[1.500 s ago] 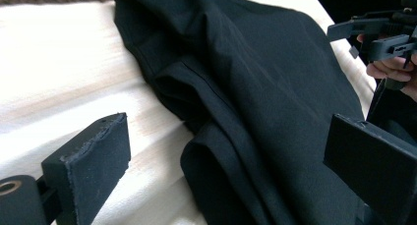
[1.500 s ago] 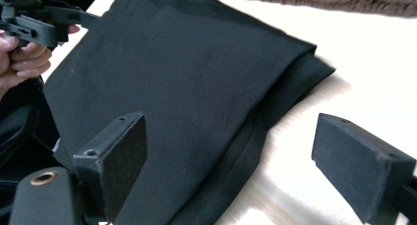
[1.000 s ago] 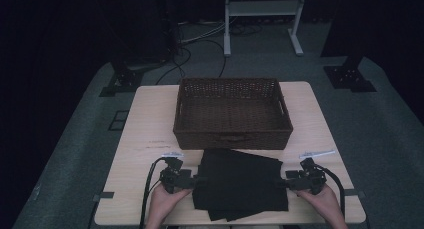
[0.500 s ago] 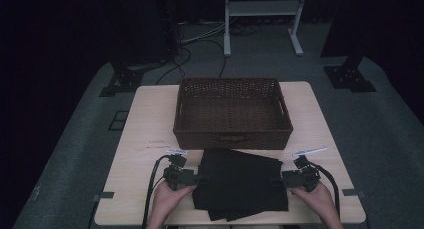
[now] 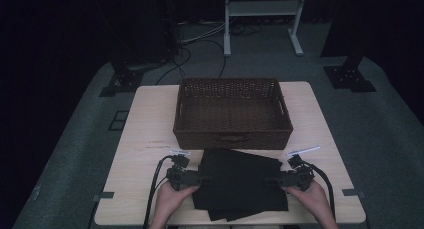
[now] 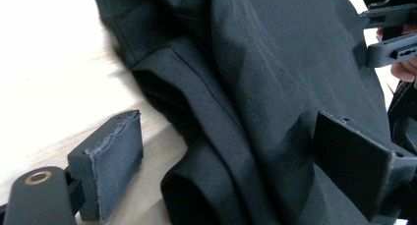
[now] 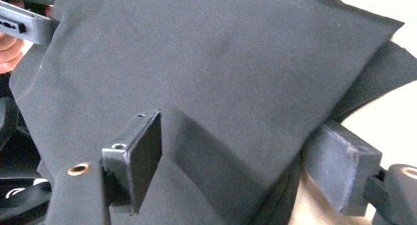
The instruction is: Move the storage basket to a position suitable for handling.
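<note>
Two hand-held grippers flank a folded black fabric garment (image 5: 240, 184) at the 6 o'clock edge of a pale wooden table (image 5: 150, 124).

The left gripper (image 5: 200, 179) sits at the cloth's 9 o'clock edge and the right gripper (image 5: 272, 180) at its 3 o'clock edge, each held by a hand; in the gripper views both pairs of jaws stand spread wide, with folds of the cloth lying between them, one pad over the fabric and one at table level. A dark brown woven wicker basket (image 5: 232, 134) stands just beyond the cloth at 12 o'clock, its front wall close to the fabric. The table rests on grey carpeted floor (image 5: 80, 139). Farther back the room is dark, with black cables (image 5: 200, 44) on the floor and a white metal stand (image 5: 262, 9) at 12 o'clock.
</note>
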`<action>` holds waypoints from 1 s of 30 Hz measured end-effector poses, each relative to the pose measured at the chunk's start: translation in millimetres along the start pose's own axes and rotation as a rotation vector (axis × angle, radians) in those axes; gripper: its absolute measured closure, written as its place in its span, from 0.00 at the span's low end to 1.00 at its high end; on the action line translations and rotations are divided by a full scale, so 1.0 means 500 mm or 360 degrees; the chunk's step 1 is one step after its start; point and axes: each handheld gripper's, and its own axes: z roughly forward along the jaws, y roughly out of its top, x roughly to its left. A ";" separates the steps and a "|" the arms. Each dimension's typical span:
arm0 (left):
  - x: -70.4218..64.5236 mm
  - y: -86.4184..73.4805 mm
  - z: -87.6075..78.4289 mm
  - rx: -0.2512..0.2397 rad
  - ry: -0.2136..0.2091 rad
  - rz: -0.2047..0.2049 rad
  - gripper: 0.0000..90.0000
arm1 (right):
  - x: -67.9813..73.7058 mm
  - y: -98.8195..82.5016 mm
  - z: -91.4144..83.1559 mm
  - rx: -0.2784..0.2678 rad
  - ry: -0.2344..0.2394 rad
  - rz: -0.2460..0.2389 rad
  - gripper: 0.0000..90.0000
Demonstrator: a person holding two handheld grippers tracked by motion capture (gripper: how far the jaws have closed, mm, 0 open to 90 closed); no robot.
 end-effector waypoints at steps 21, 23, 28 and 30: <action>-0.032 0.018 0.038 0.0074 -0.0023 0.0100 0.25 | 0.026 0.018 0.022 0.0104 -0.0079 -0.0103 0.54; -0.036 0.021 0.042 0.0088 -0.0005 0.0123 0.27 | 0.028 0.020 0.024 0.0119 -0.0081 -0.0117 0.57; -0.039 0.024 0.045 0.0109 0.0008 0.0151 0.33 | 0.031 0.023 0.031 0.0141 -0.0069 -0.0156 0.64; -0.041 0.025 0.047 0.0119 0.0013 0.0162 0.36 | 0.032 0.024 0.033 0.0153 -0.0063 -0.0163 0.68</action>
